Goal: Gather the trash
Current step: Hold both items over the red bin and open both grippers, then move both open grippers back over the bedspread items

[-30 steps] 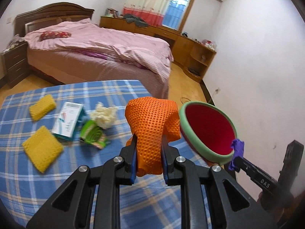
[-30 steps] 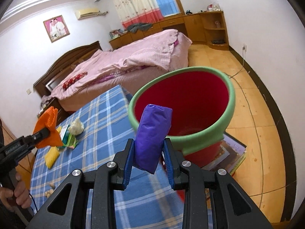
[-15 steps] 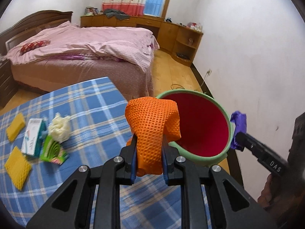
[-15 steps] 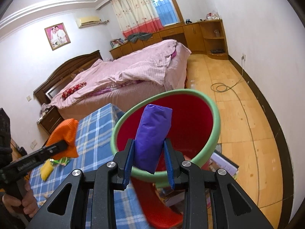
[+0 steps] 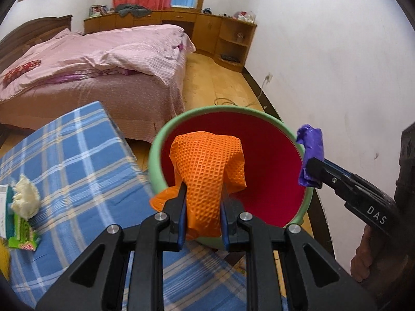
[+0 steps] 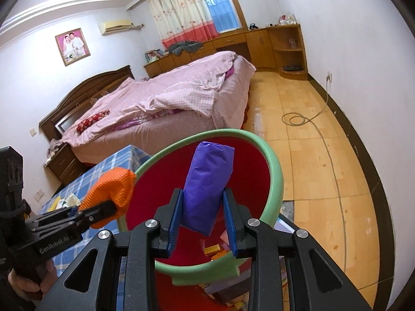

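Left tongs (image 5: 203,216) pinch a soft, light orange cloth (image 5: 207,165); right tongs (image 6: 201,219) squeeze a crumpled purple wrapper (image 6: 208,184) above the bin (image 5: 155,165).

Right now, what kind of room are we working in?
A lived-in bedroom in a home, by the look of it. There is a bed with a rumpled pink quilt and dark wooden headboard, a curtained window above built-in wooden cabinets, and a framed portrait beside a wall air conditioner.
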Available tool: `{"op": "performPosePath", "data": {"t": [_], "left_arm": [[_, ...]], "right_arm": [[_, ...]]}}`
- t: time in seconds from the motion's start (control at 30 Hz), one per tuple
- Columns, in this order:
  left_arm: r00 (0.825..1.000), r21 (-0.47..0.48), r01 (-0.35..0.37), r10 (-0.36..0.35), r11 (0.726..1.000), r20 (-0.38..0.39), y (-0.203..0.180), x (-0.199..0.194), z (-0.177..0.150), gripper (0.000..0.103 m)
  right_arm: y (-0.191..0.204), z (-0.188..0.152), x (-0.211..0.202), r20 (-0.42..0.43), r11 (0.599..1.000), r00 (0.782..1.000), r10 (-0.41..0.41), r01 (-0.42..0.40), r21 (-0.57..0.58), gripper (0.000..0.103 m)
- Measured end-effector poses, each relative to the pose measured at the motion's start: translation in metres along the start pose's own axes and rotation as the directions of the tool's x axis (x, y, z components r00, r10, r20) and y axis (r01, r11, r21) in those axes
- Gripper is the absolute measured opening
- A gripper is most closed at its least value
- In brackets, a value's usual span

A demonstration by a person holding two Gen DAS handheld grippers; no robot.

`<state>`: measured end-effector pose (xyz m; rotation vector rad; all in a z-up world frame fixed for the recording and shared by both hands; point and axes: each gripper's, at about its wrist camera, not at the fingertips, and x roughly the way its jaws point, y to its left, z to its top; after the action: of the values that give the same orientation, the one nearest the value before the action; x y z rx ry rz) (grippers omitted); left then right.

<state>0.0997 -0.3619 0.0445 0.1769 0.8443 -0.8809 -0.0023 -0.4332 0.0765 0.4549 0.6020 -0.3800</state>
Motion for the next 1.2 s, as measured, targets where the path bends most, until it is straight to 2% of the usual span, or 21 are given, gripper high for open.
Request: {"op": "performPosePath", "data": {"t": [0.47, 0.6, 1.03, 1.2], "left_arm": [[0.999, 0.026, 0.009, -0.007, 1.0, -0.044, -0.007, 0.027, -0.006, 0.02], [0.999, 0.019, 0.018, -0.017, 1.0, -0.051, -0.007, 0.027, -0.006, 0.035], [0.999, -0.03, -0.003, 0.002, 1.0, -0.048, 0.003, 0.01, -0.01, 0.036], [1.0, -0.047, -0.011, 0.009, 0.999, -0.028, 0.008, -0.007, -0.012, 0.036]], "right_arm": [[-0.016, 0.0, 0.019, -0.038, 1.0, 0.999, -0.001, 0.002, 0.023, 0.032], [-0.017, -0.001, 0.024, -0.05, 0.999, 0.999, -0.003, 0.004, 0.037, 0.033], [-0.015, -0.006, 0.007, -0.03, 0.998, 0.999, 0.016, -0.014, 0.066, 0.036], [-0.007, -0.006, -0.005, -0.023, 0.997, 0.999, 0.027, -0.025, 0.076, 0.052]]}}
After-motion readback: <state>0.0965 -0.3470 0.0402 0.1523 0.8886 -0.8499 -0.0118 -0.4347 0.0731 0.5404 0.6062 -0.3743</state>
